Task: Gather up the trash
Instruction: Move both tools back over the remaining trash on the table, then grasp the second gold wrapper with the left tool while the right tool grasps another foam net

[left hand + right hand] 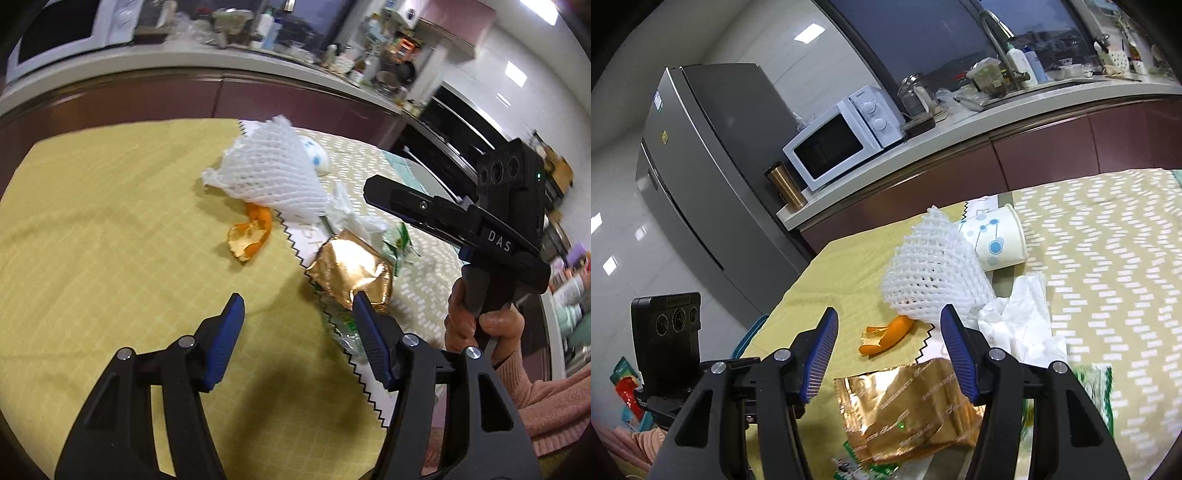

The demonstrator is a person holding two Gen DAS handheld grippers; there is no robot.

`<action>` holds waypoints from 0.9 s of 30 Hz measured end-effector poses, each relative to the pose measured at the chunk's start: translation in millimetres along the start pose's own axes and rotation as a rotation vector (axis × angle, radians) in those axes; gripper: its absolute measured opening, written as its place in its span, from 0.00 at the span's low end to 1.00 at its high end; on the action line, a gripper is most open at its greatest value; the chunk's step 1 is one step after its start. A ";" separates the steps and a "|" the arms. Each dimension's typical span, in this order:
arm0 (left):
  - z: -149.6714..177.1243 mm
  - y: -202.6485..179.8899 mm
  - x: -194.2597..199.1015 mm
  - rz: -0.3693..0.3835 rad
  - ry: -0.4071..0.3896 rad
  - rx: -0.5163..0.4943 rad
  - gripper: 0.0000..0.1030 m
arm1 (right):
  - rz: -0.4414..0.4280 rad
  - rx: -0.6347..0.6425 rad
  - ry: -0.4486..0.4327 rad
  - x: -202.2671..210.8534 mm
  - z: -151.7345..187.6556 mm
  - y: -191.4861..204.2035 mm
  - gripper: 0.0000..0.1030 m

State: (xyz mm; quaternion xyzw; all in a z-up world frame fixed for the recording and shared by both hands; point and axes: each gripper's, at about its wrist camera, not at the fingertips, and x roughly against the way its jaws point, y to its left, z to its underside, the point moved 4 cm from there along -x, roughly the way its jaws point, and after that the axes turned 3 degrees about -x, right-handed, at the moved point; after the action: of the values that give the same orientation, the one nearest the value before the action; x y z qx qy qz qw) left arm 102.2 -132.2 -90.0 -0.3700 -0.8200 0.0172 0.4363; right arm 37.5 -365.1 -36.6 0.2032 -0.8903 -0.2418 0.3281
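On my desk (92, 221) the trash lies heaped: orange peel (251, 236), then foam net (266, 173), then gold wrapper (351, 269). My left tool (299, 310) and right tool (888, 328) both gape, holding nothing. All looks light; the crinkly, slippery wrapper I'd pinch by a raised edge.

Setting: home kitchen. A long counter (997, 110) with dark red cabinet fronts carries a white microwave (846, 140), a sink faucet (997, 40), bottles (1023, 62) and a glass jar (914, 96). A grey fridge (701, 177) stands at the counter's end. A built-in oven (454, 129) sits beyond its other end. Foreground: a table (1108, 295) under yellow-green cloths.
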 end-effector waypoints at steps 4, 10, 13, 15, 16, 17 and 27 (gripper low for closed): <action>3.8 9.1 -3.2 -0.028 0.009 0.061 0.59 | -0.044 -0.008 0.033 -12.4 -4.6 -3.8 0.54; 7.0 21.4 -1.9 -0.040 0.000 0.120 0.58 | -0.068 0.022 0.077 -25.5 -6.3 1.6 0.54; 7.3 24.9 -0.9 -0.041 -0.001 0.140 0.59 | -0.066 0.023 0.085 -27.7 -6.1 1.6 0.54; 9.6 25.0 0.0 -0.050 0.004 0.139 0.59 | -0.057 0.029 0.093 -29.6 -5.9 1.0 0.54; 11.9 24.5 1.6 -0.053 0.007 0.137 0.59 | -0.058 0.028 0.092 -30.1 -5.9 1.0 0.54; 13.7 23.4 1.9 -0.052 0.009 0.137 0.59 | -0.056 0.026 0.092 -30.4 -5.9 0.8 0.54; 9.9 -8.8 1.1 0.070 0.066 0.111 0.59 | -0.009 -0.015 0.005 -6.2 -18.6 -5.8 0.54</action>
State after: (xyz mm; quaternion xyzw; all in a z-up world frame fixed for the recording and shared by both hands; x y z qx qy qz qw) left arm 89.4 -134.9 -92.2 -0.3741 -0.7894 0.0659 0.4822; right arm 55.7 -372.0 -30.4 0.2057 -0.8867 -0.2492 0.3307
